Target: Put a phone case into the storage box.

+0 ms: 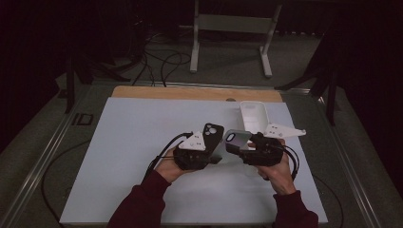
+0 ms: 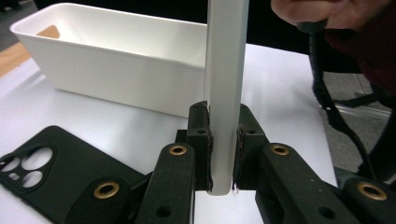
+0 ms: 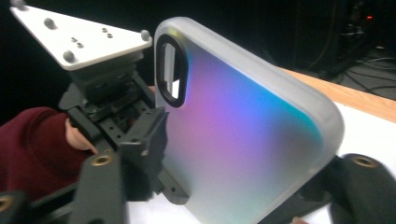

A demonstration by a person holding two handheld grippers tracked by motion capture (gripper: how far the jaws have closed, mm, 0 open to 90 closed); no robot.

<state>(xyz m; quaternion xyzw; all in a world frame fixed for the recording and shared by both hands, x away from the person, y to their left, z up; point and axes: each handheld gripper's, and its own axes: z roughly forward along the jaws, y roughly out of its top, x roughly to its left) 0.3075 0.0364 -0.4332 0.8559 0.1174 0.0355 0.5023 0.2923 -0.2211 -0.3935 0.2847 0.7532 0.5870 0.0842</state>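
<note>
Currently listed, left to right. Left gripper (image 2: 223,154): jaws clamped on the lower edge of the frosted phone case (image 2: 225,88), held upright above the white table (image 2: 280,88). Case: judged light, stiffly flexible, smooth, likely slippery; best taken by its rim. Right gripper (image 3: 233,186): jaws parted, case between them, apparently not gripped.

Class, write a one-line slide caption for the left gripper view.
Left gripper fingers clamp a frosted phone case edge-on, with a white bin and black phone case behind.

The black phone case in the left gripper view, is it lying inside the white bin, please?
No, the black phone case lies flat on the table, outside the white bin.
</note>
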